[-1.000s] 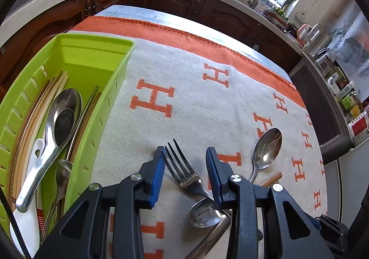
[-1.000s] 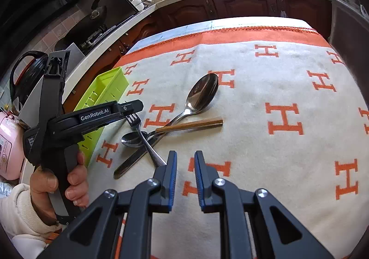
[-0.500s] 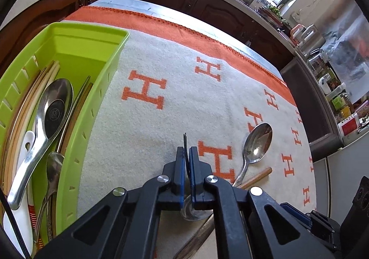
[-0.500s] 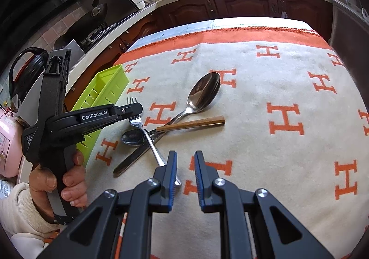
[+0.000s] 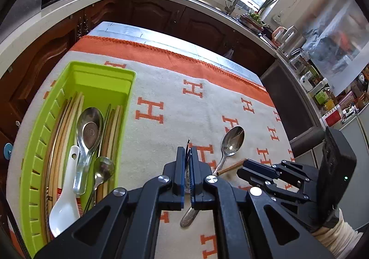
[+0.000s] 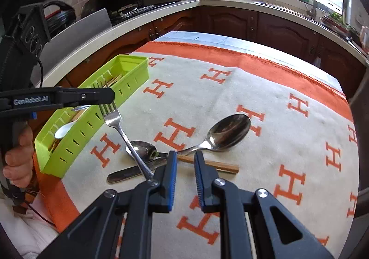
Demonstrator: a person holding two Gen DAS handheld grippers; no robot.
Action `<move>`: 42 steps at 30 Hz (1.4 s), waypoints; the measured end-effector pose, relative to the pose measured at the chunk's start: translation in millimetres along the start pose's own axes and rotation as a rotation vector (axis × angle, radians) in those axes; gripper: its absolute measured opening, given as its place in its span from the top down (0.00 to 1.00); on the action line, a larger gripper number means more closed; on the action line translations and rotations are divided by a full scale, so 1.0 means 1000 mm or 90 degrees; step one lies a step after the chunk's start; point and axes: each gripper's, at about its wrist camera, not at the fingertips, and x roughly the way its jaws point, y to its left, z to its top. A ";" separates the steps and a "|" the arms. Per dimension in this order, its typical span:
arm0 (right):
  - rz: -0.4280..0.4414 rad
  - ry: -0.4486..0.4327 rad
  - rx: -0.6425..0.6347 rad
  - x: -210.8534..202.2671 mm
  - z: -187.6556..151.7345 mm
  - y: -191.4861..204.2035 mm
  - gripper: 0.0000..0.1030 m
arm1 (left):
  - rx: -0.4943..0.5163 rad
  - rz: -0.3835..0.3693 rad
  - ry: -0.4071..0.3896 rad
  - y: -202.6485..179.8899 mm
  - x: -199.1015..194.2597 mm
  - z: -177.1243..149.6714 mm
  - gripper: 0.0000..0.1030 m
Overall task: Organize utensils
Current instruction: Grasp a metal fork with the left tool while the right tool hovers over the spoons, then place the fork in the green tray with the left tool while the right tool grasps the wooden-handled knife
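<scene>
Currently listed, utensil sorting on an orange-and-cream blanket point(image 6: 265, 88) printed with H letters.

Left gripper point(image 5: 188, 155): jaws clamped on the fork point(image 6: 114, 118), gripped by its tines, handle hanging down clear of the blanket. From the right wrist view the fork is at about nine o'clock, just beside the green tray point(image 6: 92, 120).

Right gripper point(image 6: 185, 162): jaws slightly apart, nothing between the pads, hovering over the loose pile.

Green tray point(image 5: 108, 79): at nine o'clock in the left wrist view. Contents: large steel ladle-spoon point(image 5: 88, 130), white ceramic spoon point(image 5: 65, 201), small steel spoon point(image 5: 103, 166), several wooden chopsticks point(image 5: 66, 125).

Loose on blanket, centre of right wrist view: large spoon point(image 6: 228, 132) at one o'clock, small spoon point(image 6: 144, 149) at ten o'clock, a wooden-handled piece point(image 6: 219, 166), a dark flat handle point(image 6: 129, 172).

A hand point(image 6: 17, 157) holds the left gripper's grip at nine o'clock.
</scene>
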 end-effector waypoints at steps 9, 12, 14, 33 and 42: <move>0.047 0.067 -0.091 0.029 0.012 0.005 0.85 | -0.002 -0.007 0.003 0.013 -0.019 -0.004 0.99; 0.055 0.087 -0.109 0.030 0.009 0.009 0.85 | -0.001 -0.013 0.001 0.015 -0.024 -0.002 0.99; 0.049 0.094 -0.132 0.028 0.006 0.014 0.85 | -0.004 -0.017 -0.001 0.016 -0.026 -0.001 0.99; 0.033 0.127 -0.251 0.036 0.016 0.027 0.84 | 0.004 0.001 -0.022 0.029 -0.074 0.012 0.99; 0.041 0.155 -0.273 0.042 0.016 0.030 0.81 | 0.021 0.093 -0.046 0.049 -0.140 0.033 0.99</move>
